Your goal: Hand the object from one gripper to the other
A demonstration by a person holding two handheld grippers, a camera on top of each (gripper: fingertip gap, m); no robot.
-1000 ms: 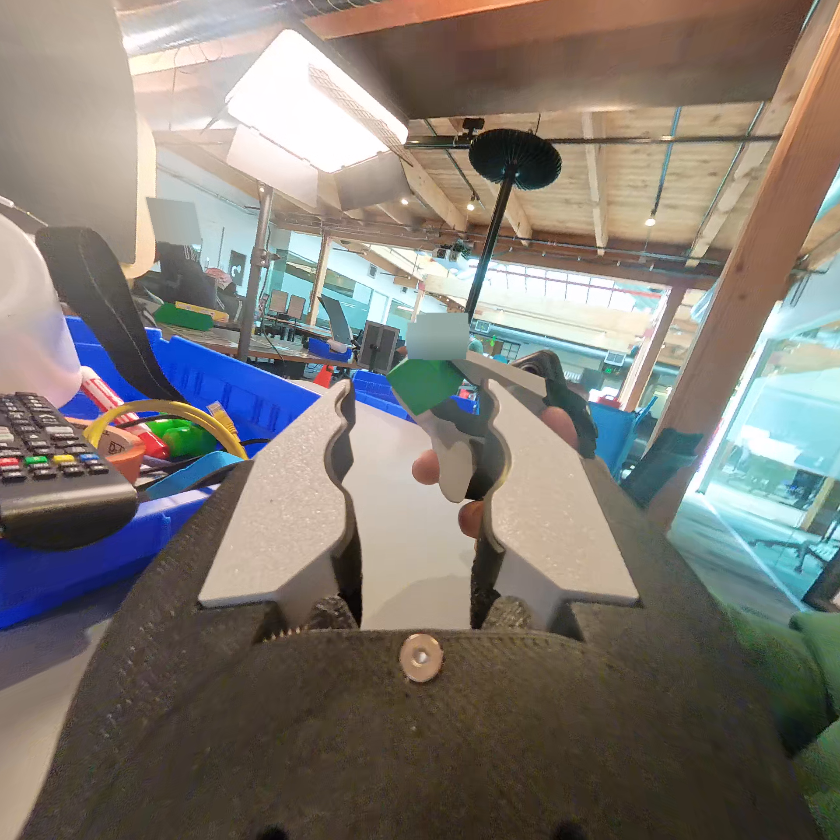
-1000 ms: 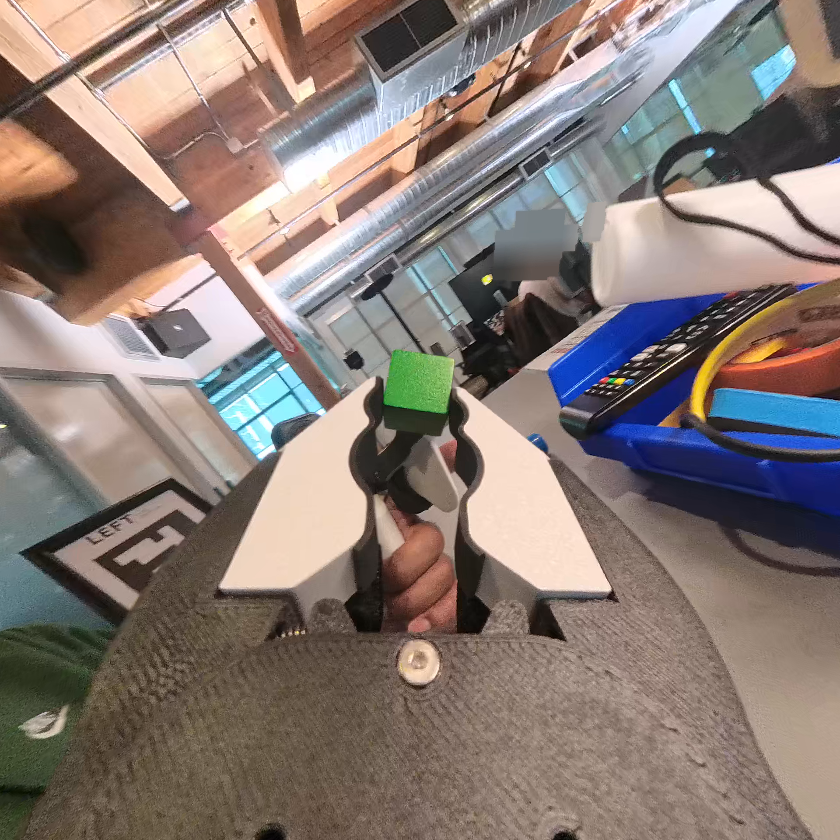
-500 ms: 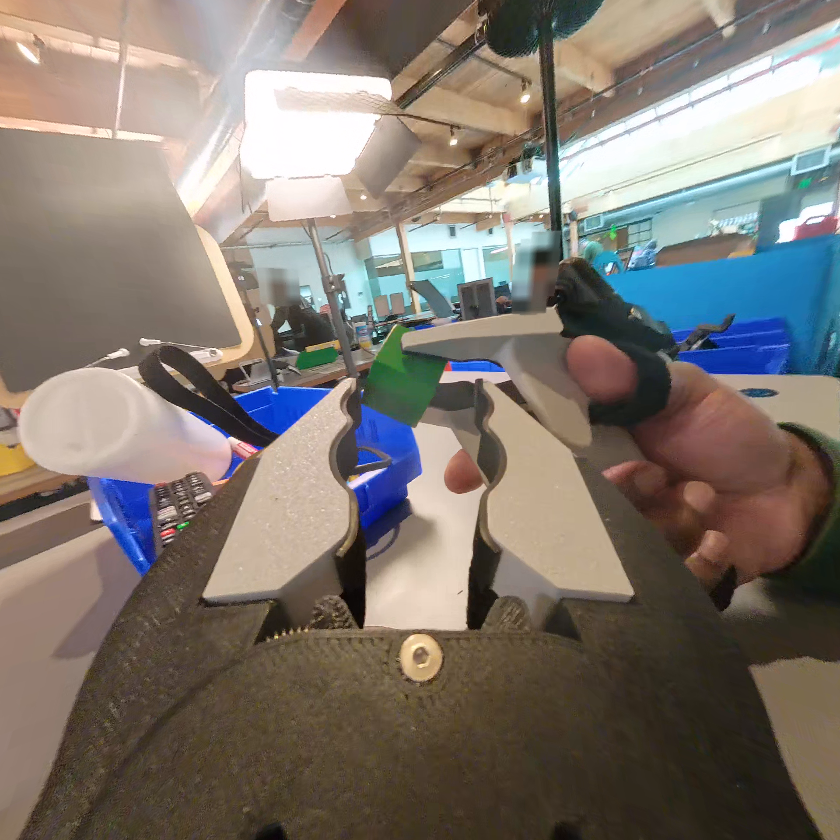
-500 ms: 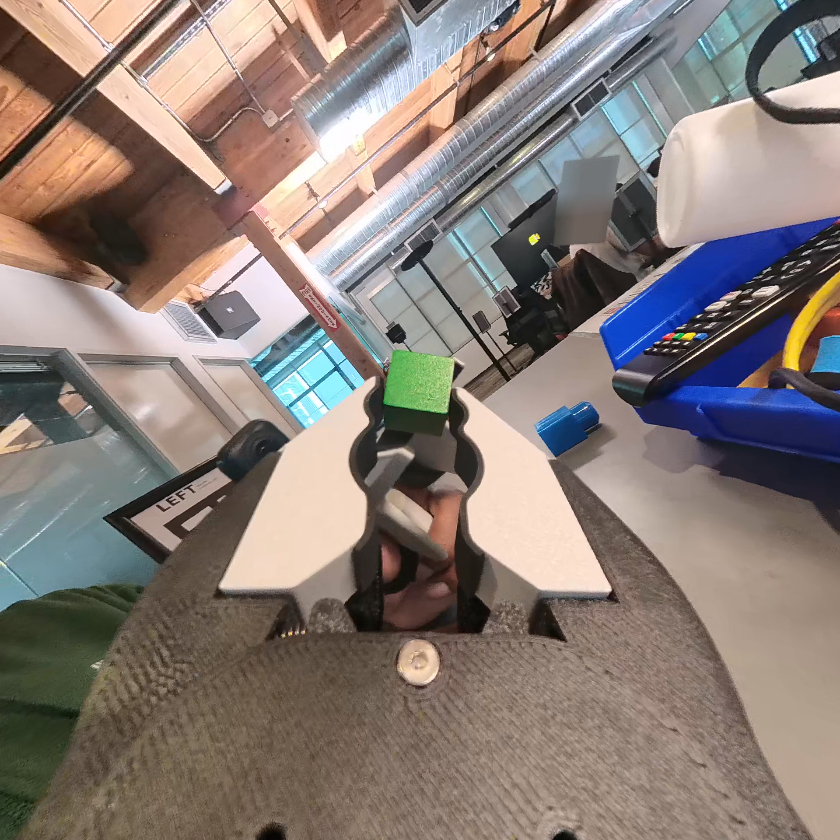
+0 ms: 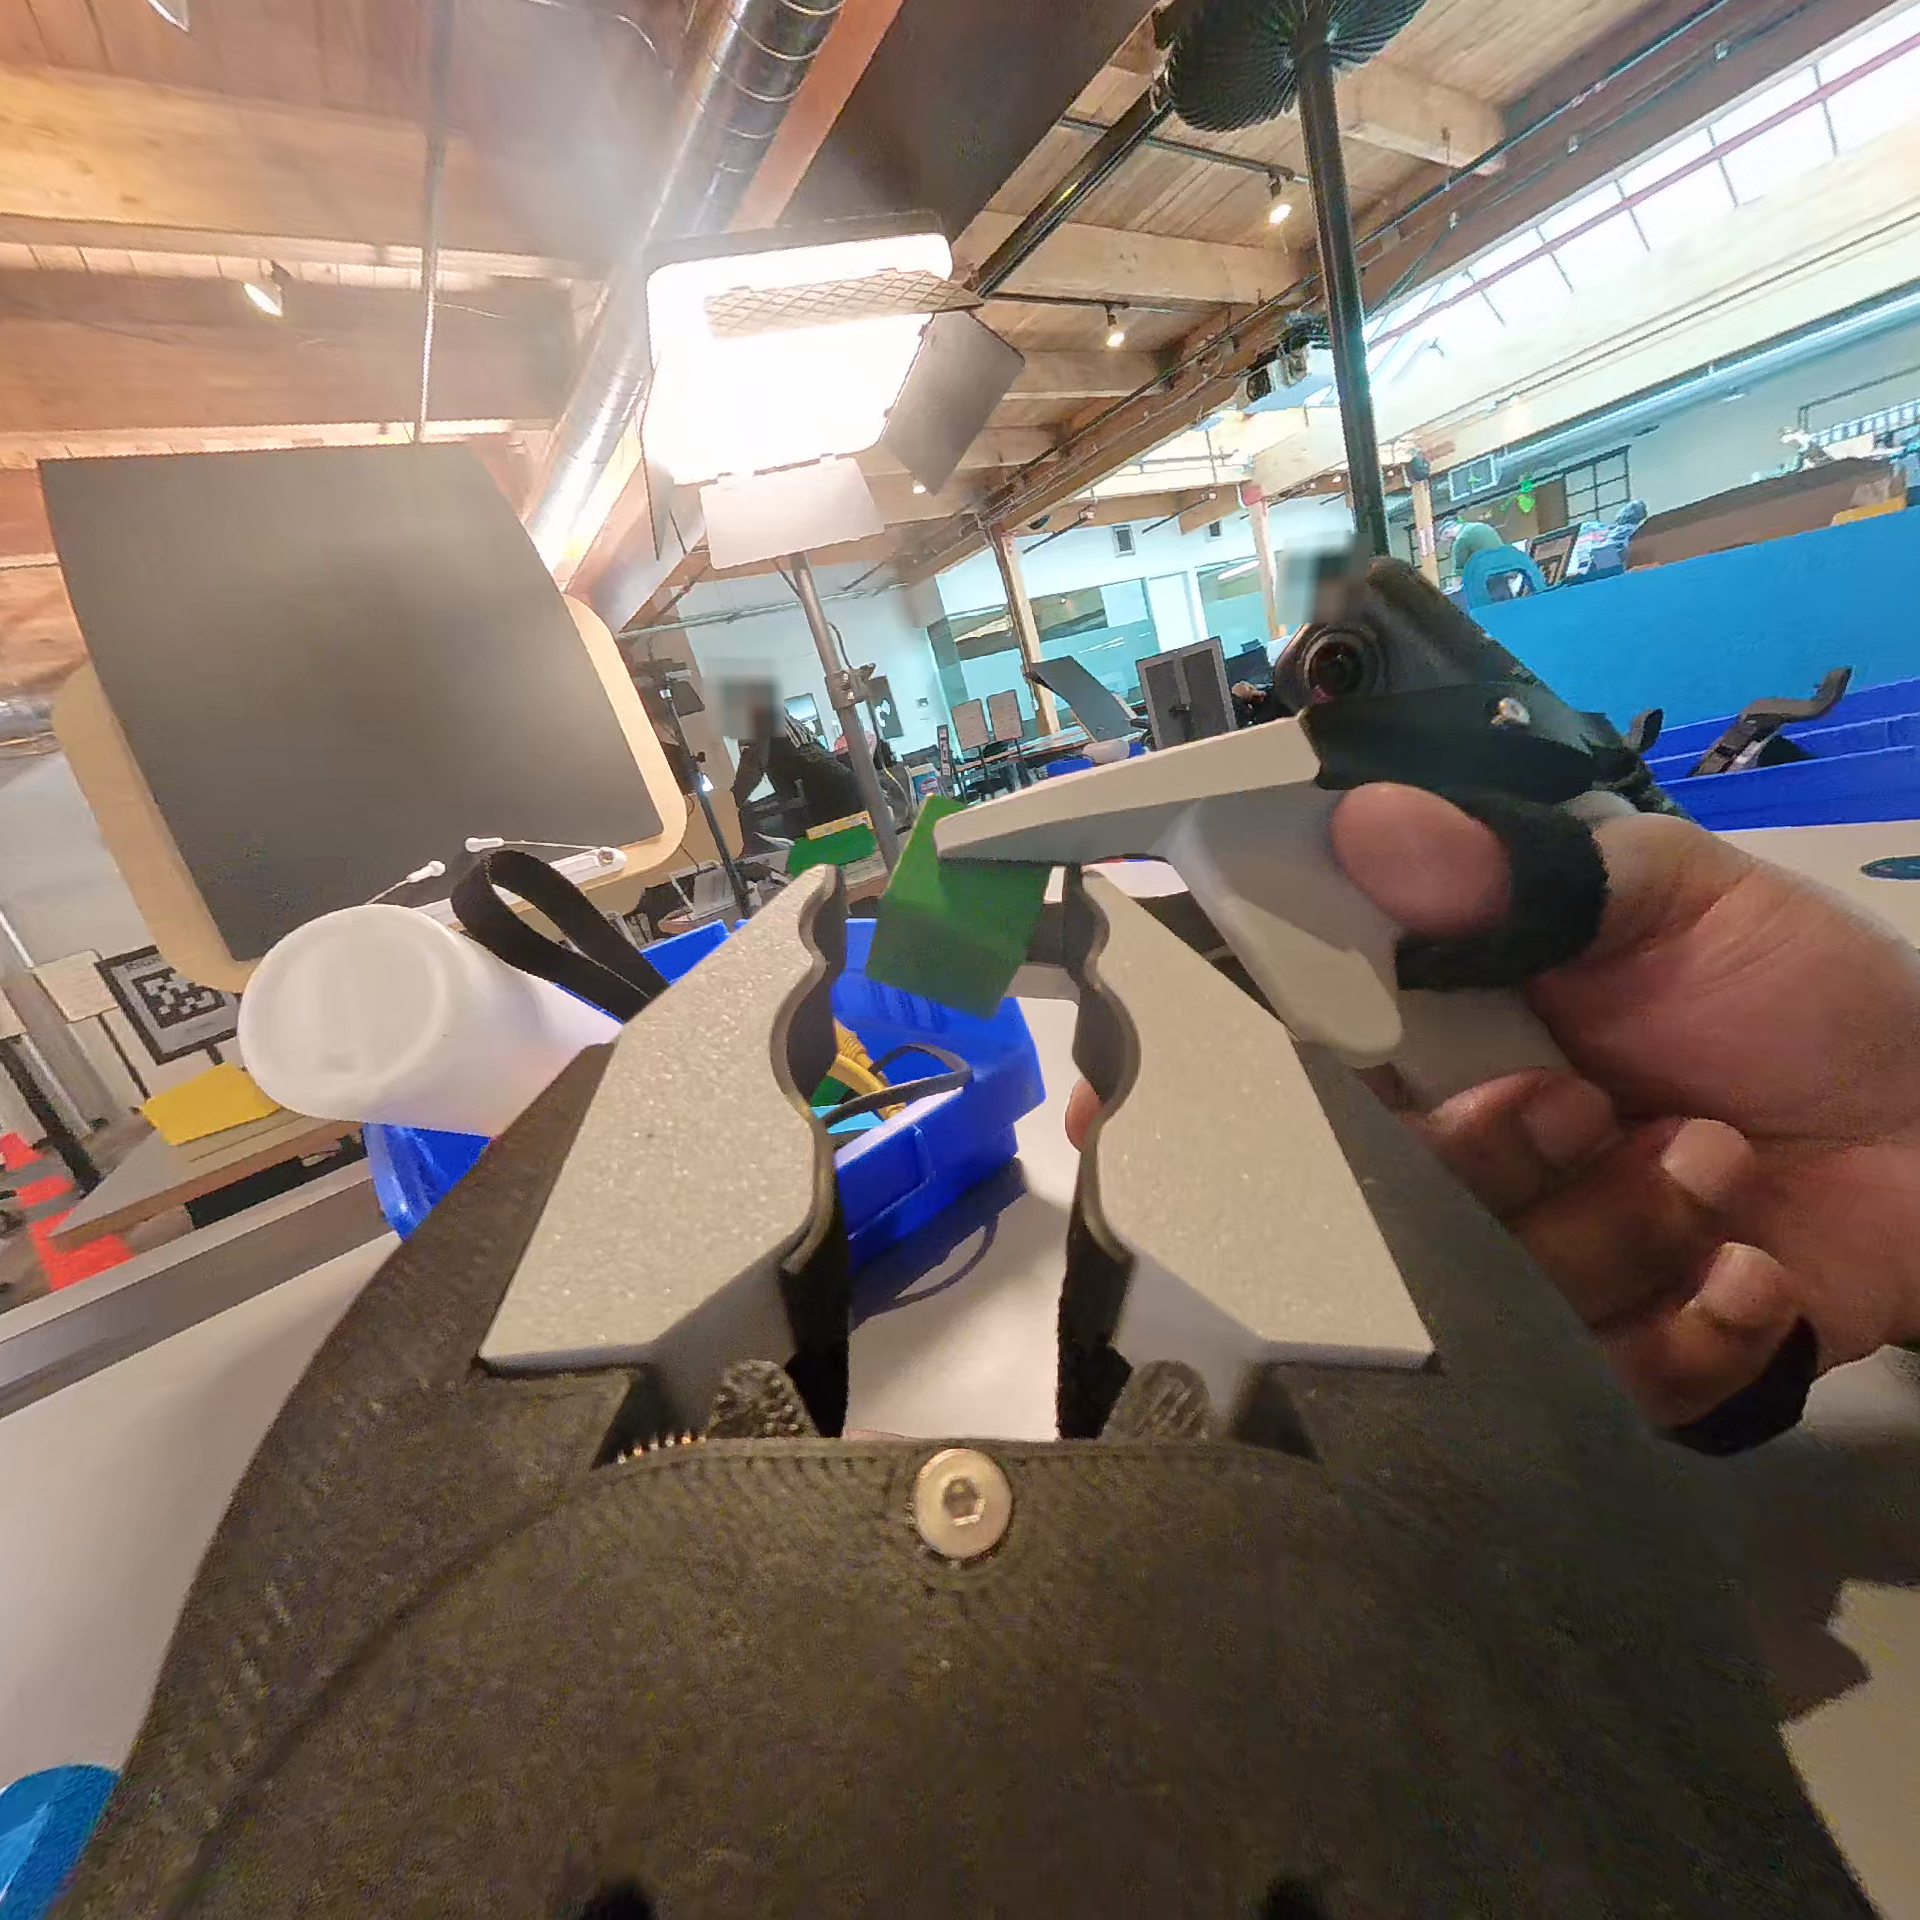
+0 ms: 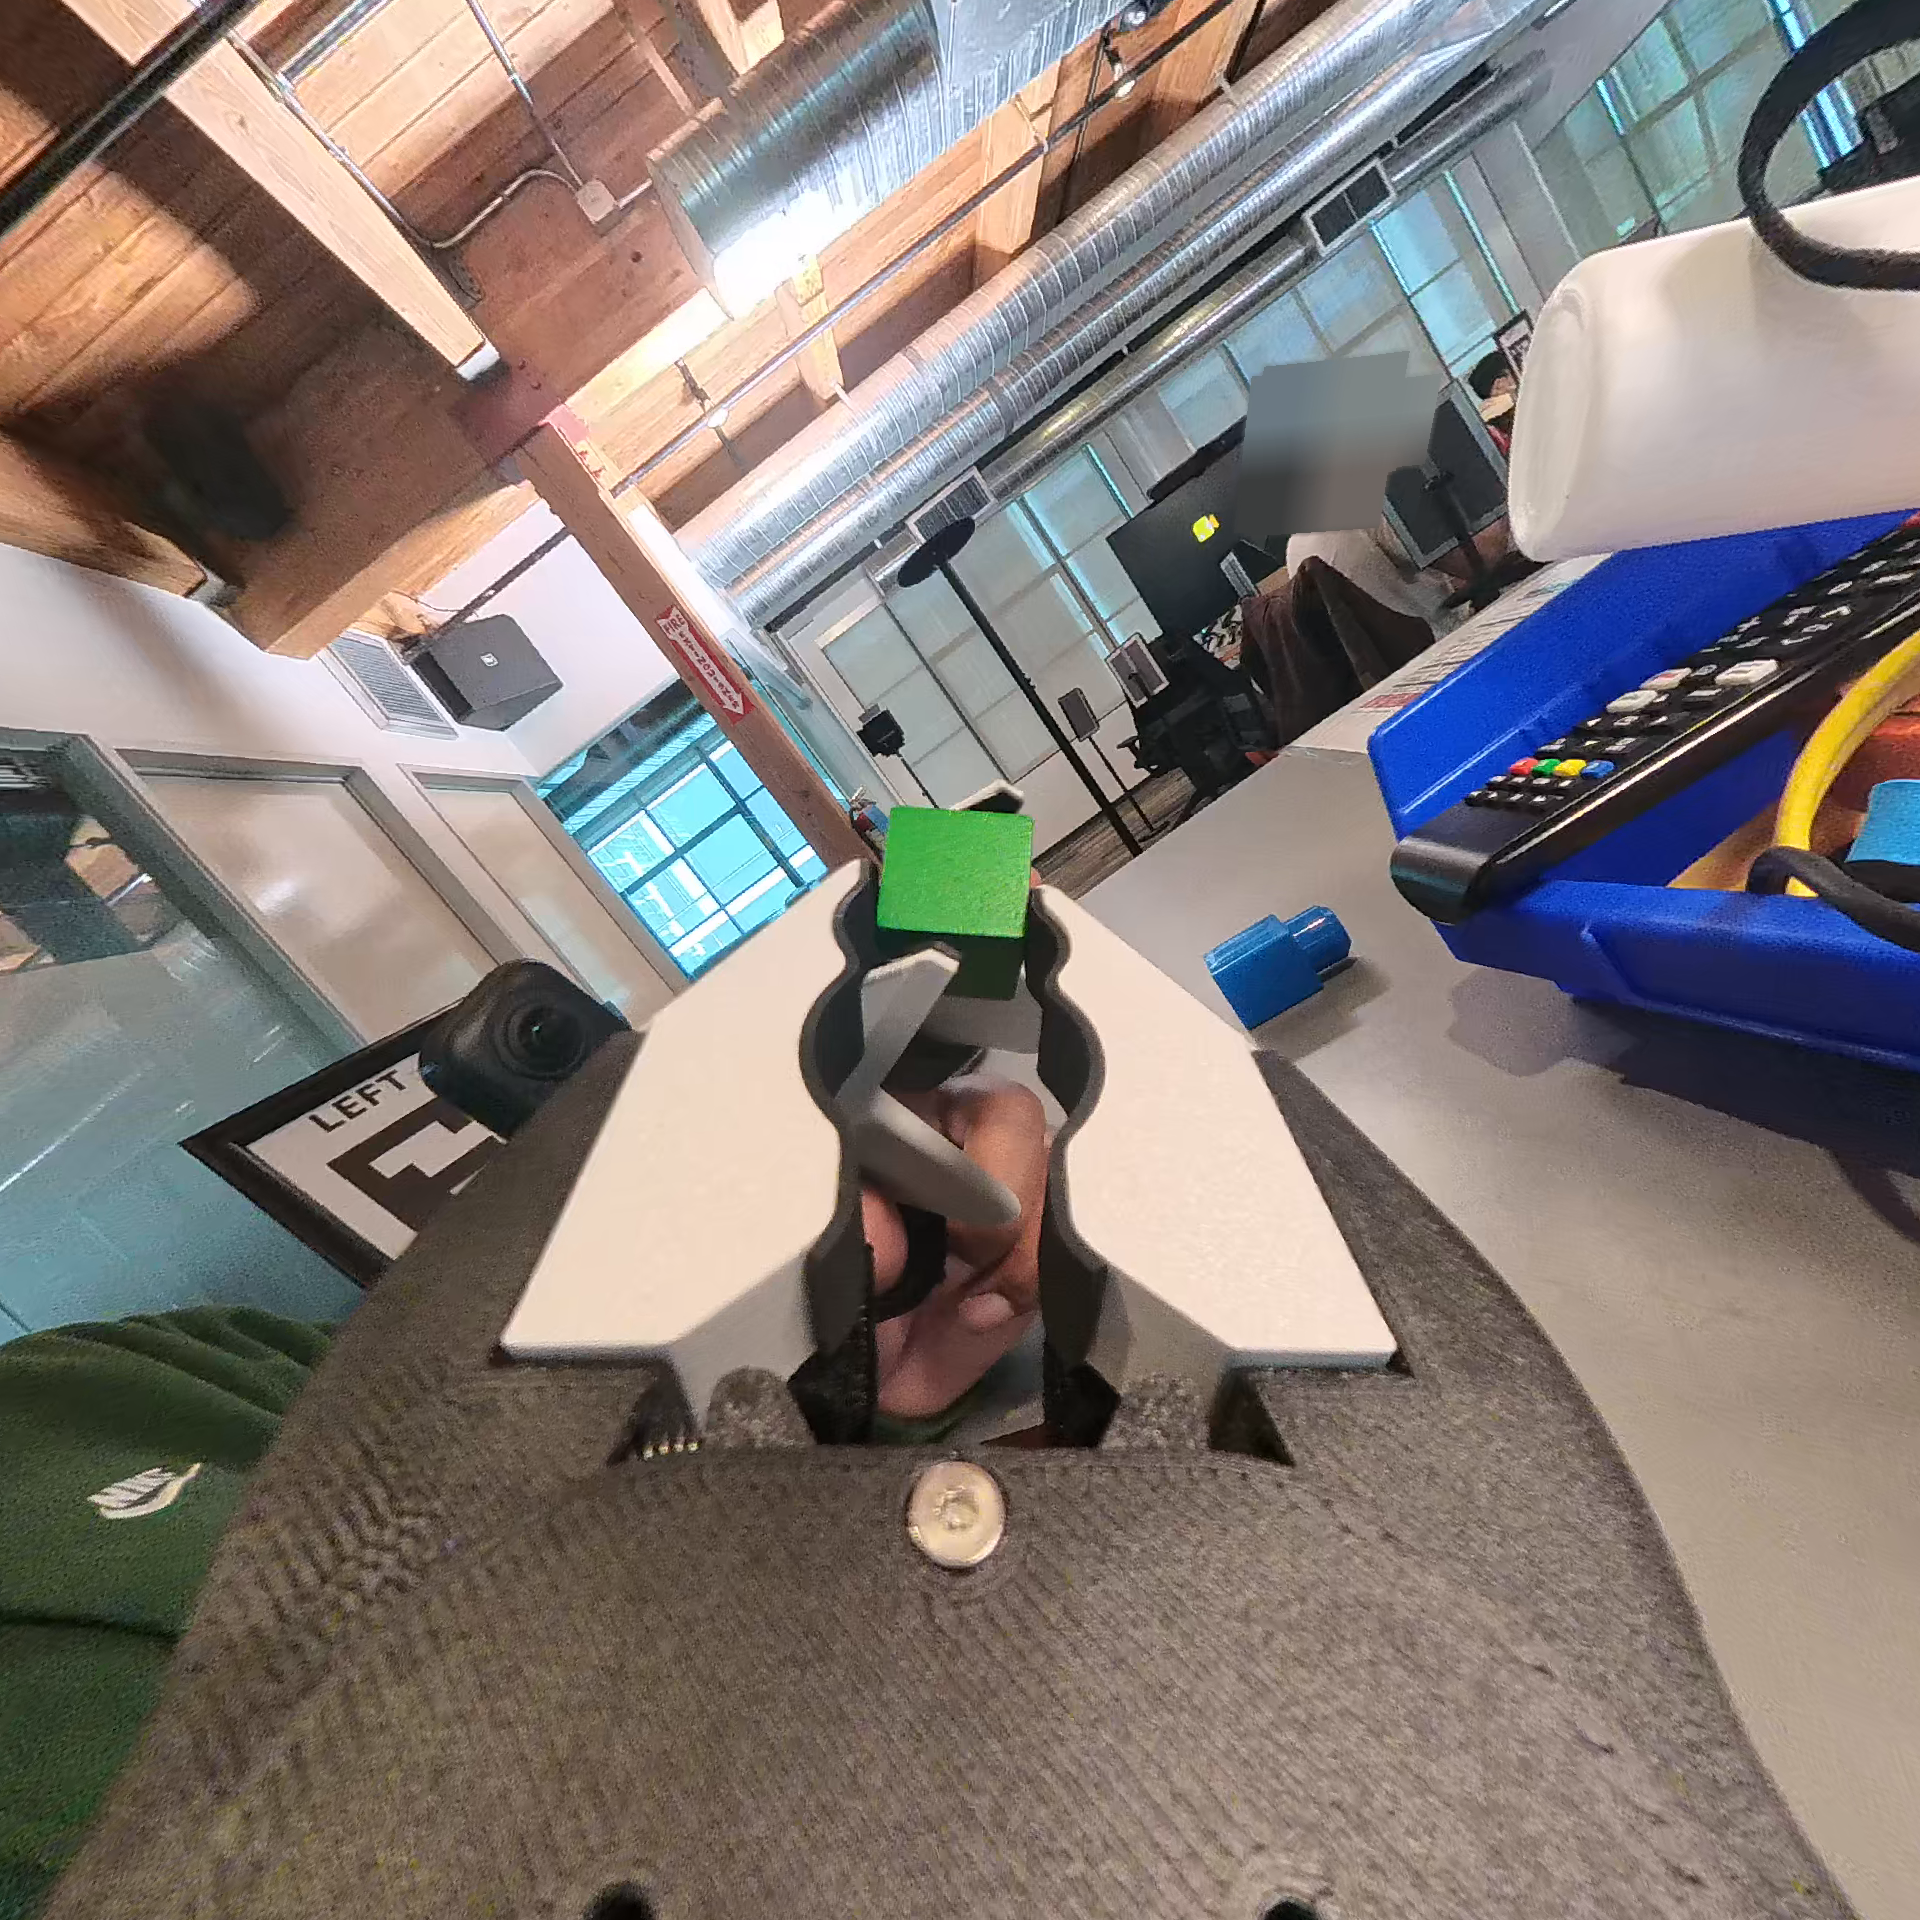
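Note:
A green cube (image 6: 954, 873) is clamped between the tips of my right gripper (image 6: 954, 896), which is shut on it and holds it up in the air above the table. In the left wrist view the right gripper (image 5: 961, 878) reaches in from the right, held by a hand (image 5: 1662, 1039). It holds the cube (image 5: 951, 935) just between the tips of my left gripper (image 5: 951, 899). The left gripper is open, its jaws on either side of the cube with small gaps. In the right wrist view a left gripper finger (image 6: 899, 1003) shows below the cube.
A blue bin (image 6: 1538, 717) stands on the grey table (image 6: 1558, 1247) and holds a remote control (image 6: 1662, 758), cables and a white roll (image 6: 1714, 395). The bin (image 5: 935, 1132) lies behind my left fingers. A small blue part (image 6: 1278, 961) lies on the table. My left and right fingertips are right by each other.
The left gripper has swung round and moved up to the right gripper, so the cube now sits between its open tips. The right gripper stays shut on the cube.

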